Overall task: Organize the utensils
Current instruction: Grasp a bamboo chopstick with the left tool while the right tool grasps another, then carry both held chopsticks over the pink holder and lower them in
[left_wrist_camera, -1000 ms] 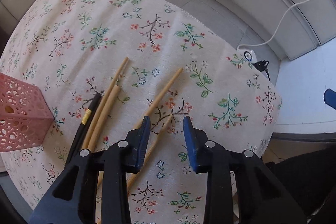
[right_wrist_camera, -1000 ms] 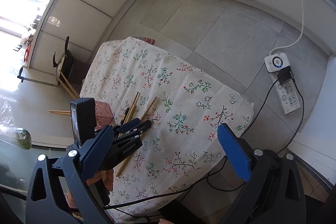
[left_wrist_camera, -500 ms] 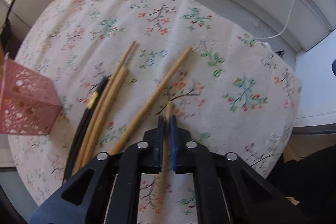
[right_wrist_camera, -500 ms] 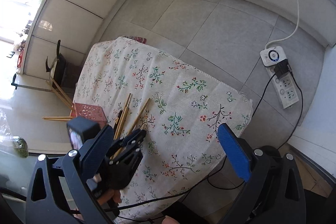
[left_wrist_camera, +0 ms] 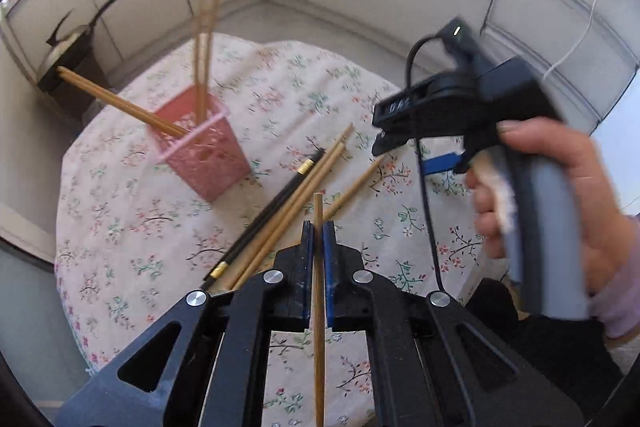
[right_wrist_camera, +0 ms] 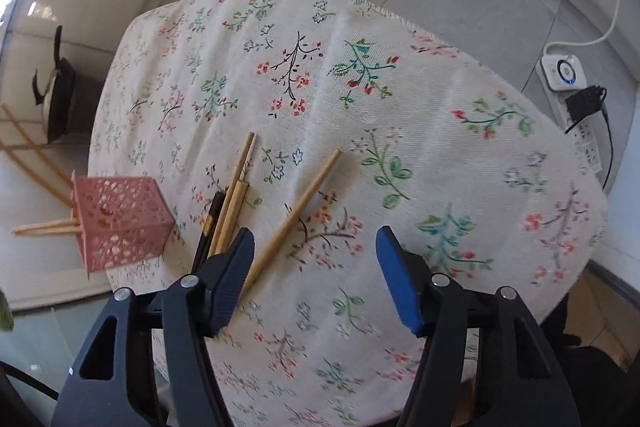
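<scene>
The left gripper point(left_wrist_camera: 317, 227), clamped on 1 wooden chopstick point(left_wrist_camera: 318, 267), has now lifted it off the floral cloth point(left_wrist_camera: 132, 227), toward the pink basket point(left_wrist_camera: 204, 155). The right gripper point(right_wrist_camera: 316, 267) hangs open over the loose chopsticks point(right_wrist_camera: 232, 203), so dropping this 1 in the basket looks next.

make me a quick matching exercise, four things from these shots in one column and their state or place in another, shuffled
1. left gripper
2. right gripper
3. pink basket
4. black chopsticks

a. open, holding nothing
b. lying flat on the floral cloth
c. shut on a wooden chopstick
d. upright, with chopsticks sticking out

Pairs: 1-c, 2-a, 3-d, 4-b
</scene>
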`<state>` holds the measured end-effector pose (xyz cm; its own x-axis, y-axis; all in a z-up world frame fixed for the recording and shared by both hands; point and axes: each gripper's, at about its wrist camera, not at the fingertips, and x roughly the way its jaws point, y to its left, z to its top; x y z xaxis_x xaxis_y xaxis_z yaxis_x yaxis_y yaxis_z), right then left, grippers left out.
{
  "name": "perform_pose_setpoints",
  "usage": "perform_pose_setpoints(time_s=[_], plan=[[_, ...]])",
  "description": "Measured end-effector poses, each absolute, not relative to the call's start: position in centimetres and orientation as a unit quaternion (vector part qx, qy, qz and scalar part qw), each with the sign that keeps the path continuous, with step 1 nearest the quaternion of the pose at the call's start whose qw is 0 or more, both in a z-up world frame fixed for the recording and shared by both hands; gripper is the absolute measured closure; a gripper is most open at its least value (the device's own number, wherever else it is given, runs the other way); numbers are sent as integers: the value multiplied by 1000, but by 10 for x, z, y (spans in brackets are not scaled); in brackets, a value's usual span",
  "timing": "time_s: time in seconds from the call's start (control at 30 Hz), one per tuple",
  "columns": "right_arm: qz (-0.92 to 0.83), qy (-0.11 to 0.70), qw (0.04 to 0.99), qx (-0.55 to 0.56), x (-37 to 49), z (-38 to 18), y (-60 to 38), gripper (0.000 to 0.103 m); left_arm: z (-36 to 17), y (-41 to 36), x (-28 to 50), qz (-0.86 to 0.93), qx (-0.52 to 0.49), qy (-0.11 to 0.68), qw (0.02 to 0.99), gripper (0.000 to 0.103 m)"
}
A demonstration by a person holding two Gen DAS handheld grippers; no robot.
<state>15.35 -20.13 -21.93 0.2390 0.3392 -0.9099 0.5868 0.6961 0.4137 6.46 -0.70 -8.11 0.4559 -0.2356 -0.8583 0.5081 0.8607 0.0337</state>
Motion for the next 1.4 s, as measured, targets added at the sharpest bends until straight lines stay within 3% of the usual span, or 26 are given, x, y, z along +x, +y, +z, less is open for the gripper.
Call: perform_pose_setpoints(time_s=[0.03, 0.1, 0.17, 0.37, 0.5, 0.9, 1.13, 1.4], plan=[[-93, 616, 686, 375, 156, -223, -199, 51, -76, -4, 63, -220, 140, 467, 845, 99], [-110, 607, 698, 365, 159, -220, -195, 56, -65, 1, 62, -217, 130, 450, 856, 99], [-111, 610, 694, 366, 165, -223, -190, 79, -53, 6, 60, -212, 124, 434, 867, 99], [-117, 583, 709, 379, 165, -226, -193, 97, -32, 25, 56, -203, 100, 409, 884, 99], [-105, 554, 739, 369, 157, -203, -197, 97, -26, 35, 57, -199, 83, 398, 892, 99], [-16, 388, 878, 280, 95, -52, -190, 97, 2, 51, 59, -188, 12, 355, 916, 99], [21, 297, 907, 298, 83, 19, -201, 97, 44, 74, 72, -165, -68, 300, 937, 99], [66, 247, 915, 311, 91, 60, -200, 97, 84, 97, 98, -117, -112, 242, 957, 99]])
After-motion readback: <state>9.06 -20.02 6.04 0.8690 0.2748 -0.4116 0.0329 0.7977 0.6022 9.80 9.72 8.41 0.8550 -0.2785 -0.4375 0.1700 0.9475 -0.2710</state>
